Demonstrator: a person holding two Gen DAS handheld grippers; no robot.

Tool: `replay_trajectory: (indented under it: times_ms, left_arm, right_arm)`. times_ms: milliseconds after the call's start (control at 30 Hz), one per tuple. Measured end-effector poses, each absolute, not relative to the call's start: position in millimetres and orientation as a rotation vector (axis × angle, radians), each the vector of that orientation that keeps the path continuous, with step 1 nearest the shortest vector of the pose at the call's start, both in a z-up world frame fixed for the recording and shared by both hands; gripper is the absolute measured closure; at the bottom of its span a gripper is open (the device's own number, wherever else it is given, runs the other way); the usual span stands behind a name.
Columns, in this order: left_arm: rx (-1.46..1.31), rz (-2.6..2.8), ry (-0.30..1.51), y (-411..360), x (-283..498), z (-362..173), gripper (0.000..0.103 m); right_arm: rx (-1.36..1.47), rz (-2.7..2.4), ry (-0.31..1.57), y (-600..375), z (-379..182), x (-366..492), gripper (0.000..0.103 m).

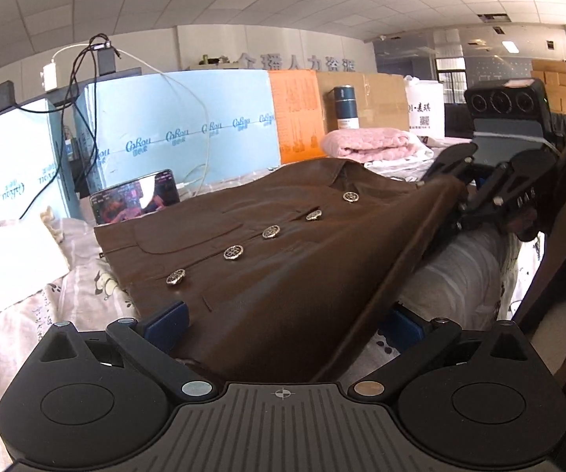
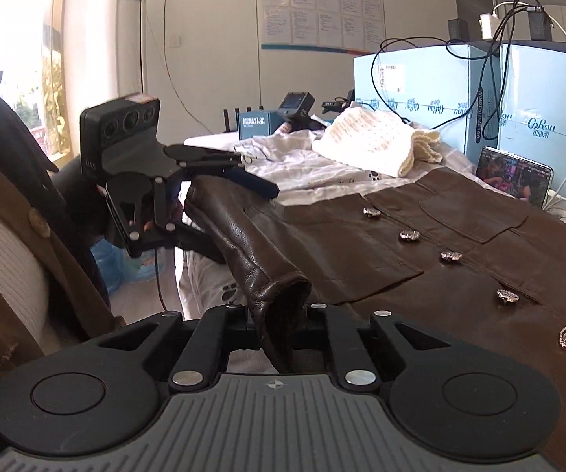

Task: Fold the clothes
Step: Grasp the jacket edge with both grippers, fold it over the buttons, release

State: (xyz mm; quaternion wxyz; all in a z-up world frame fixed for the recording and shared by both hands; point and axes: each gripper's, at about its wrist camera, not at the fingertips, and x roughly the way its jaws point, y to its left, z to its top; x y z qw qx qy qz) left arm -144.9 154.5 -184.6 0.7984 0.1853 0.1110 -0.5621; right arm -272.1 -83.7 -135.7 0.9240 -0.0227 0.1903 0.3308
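I see the brown jacket (image 1: 283,244) lying flat on the bed sheet (image 1: 15,338), buttons (image 1: 233,252) up, straight ahead of my left gripper (image 1: 283,324). That gripper's two blue fingers (image 1: 166,320) are spread wide, and the jacket's edge runs between them. I cannot tell if they touch it.

My right gripper (image 2: 279,320) is pressed together on the cuff of the sleeve (image 2: 243,244). The sleeve stretches away in front of it toward my left gripper, which sits at the sleeve's far end. The rest of the jacket lies to the right of this tool. A phone (image 2: 513,177) leans beyond the jacket.
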Motion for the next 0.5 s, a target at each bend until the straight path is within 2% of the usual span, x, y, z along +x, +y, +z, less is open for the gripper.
replay_trajectory:
  times_ms: [167, 200, 233, 300, 333, 400, 433, 467, 500]
  left_arm:
    - [0.46, -1.217, 0.176, 151, -141, -185, 0.002]
    - [0.441, -1.236, 0.178, 150, -137, -184, 0.012]
    - [0.42, -1.254, 0.183, 150, -132, -182, 0.033]
    - [0.373, -1.29, 0.206, 150, -121, -179, 0.057]
    - [0.344, -1.308, 0.217, 151, -116, -177, 0.064]
    - [0.279, -1.331, 0.228, 153, -107, -174, 0.072]
    - [0.265, -1.32, 0.21, 153, -106, -172, 0.073]
    - [0.255, -1.309, 0.195, 153, -105, -171, 0.074]
    - [0.241, -1.299, 0.185, 152, -104, -170, 0.075]
  right_arm:
    - [0.039, 0.645, 0.328, -101, -121, -269, 0.096]
    - [0.038, 0.643, 0.329, -101, -120, -269, 0.096]
    - [0.038, 0.638, 0.33, -102, -119, -269, 0.096]
    - [0.037, 0.622, 0.332, -102, -117, -268, 0.095]
    - [0.032, 0.606, 0.332, -103, -117, -269, 0.093]
    - [0.006, 0.559, 0.349, -100, -118, -271, 0.076]
    - [-0.013, 0.537, 0.36, -99, -119, -273, 0.052]
    - [-0.039, 0.506, 0.374, -98, -120, -276, 0.041]
    - [-0.063, 0.473, 0.395, -99, -122, -279, 0.041]
